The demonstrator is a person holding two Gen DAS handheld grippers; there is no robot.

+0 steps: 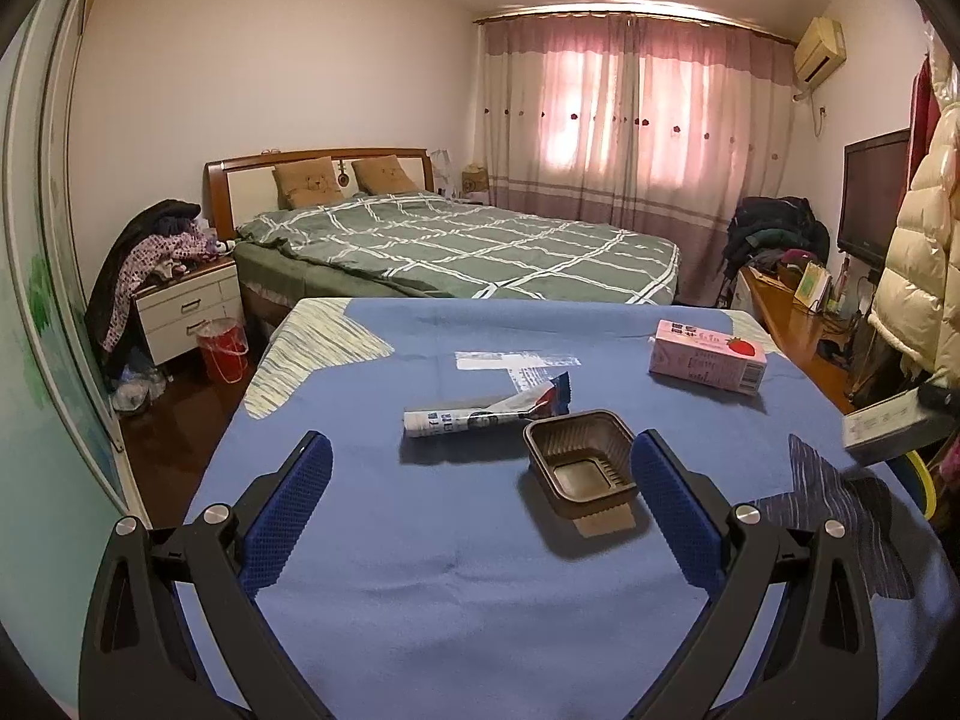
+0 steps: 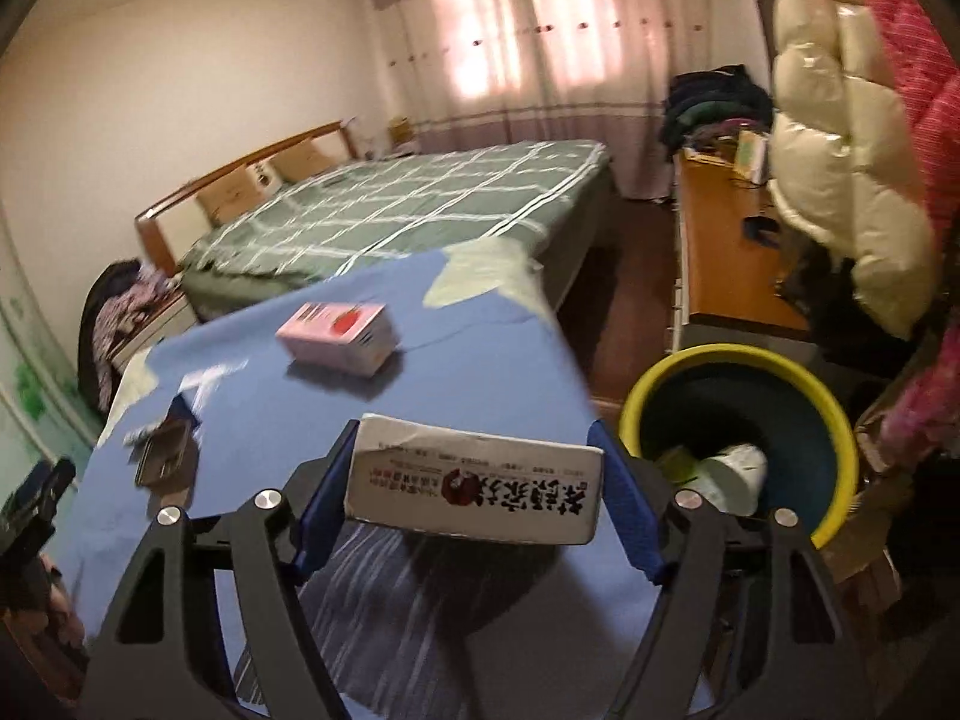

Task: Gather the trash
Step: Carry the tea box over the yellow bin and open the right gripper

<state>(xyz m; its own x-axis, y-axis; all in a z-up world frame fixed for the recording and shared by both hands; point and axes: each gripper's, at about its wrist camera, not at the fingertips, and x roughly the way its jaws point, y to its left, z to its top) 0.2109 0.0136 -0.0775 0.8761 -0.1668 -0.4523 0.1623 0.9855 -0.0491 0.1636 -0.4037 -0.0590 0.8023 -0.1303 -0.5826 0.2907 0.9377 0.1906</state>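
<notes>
My right gripper point(image 2: 474, 450) is shut on a white carton point(image 2: 474, 489) with red and black print, held above the blue table's right edge; the same carton point(image 1: 882, 429) shows at the right edge of the left wrist view. Just right of it stands a bin with a yellow rim point(image 2: 828, 396), holding a white cup point(image 2: 735, 474). My left gripper point(image 1: 480, 459) hangs open over the blue cloth point(image 1: 420, 570). Before it lie a brown plastic tray point(image 1: 579, 462), a rolled wrapper point(image 1: 480, 414) and a pink strawberry carton point(image 1: 708, 357), which is the pink box point(image 2: 339, 336) in the right wrist view.
A bed with a green checked cover point(image 1: 468, 246) stands beyond the table. A wooden desk point(image 2: 726, 264) with clutter and hanging puffy coats point(image 2: 840, 168) are at the right. A nightstand point(image 1: 189, 309) and a red bucket point(image 1: 222, 348) sit at the left.
</notes>
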